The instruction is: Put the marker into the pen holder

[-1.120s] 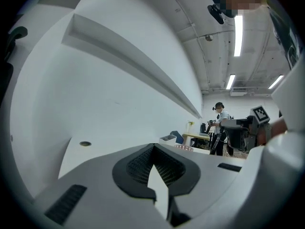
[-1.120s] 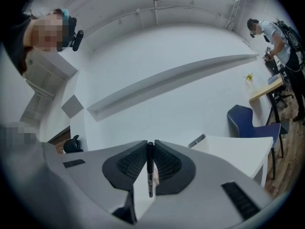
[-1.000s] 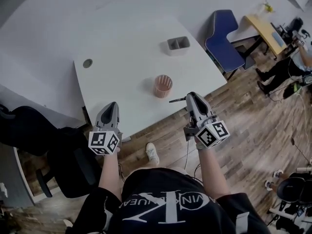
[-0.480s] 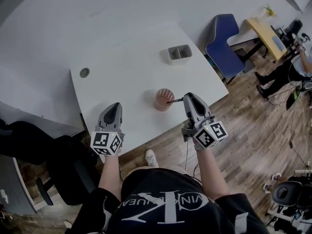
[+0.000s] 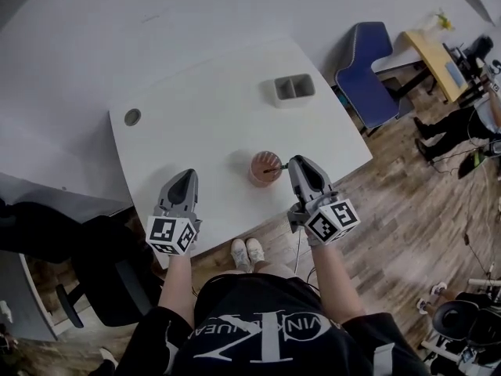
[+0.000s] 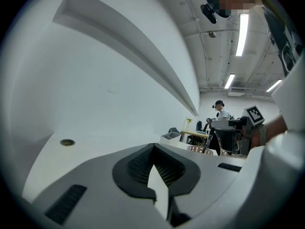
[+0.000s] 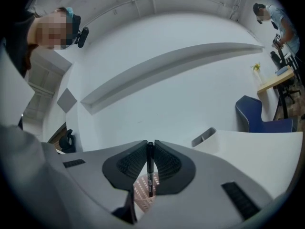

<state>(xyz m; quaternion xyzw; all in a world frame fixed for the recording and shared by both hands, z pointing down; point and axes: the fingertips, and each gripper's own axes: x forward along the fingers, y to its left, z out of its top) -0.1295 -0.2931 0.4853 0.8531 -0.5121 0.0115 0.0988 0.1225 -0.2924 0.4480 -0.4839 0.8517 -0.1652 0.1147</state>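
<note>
Right tongs (image 7: 150, 144) hold the marker (image 7: 150, 168) over the pen holder (image 5: 260, 175).
The right tongs pinch the thin black marker, its far end above the round pink mesh pen holder just in front. The left tongs (image 6: 153, 148), well off to their left, are closed on nothing. Farther out, a grey two-slot box (image 5: 294, 88) sits on the smooth white worktop (image 5: 196, 124).

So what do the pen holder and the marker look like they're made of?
Pen holder: pinkish lattice wall with see-through holes, matte; moulded plastic or coated metal mesh, can't tell which. Marker: smooth black barrel with a slight sheen, probably plastic.
</note>
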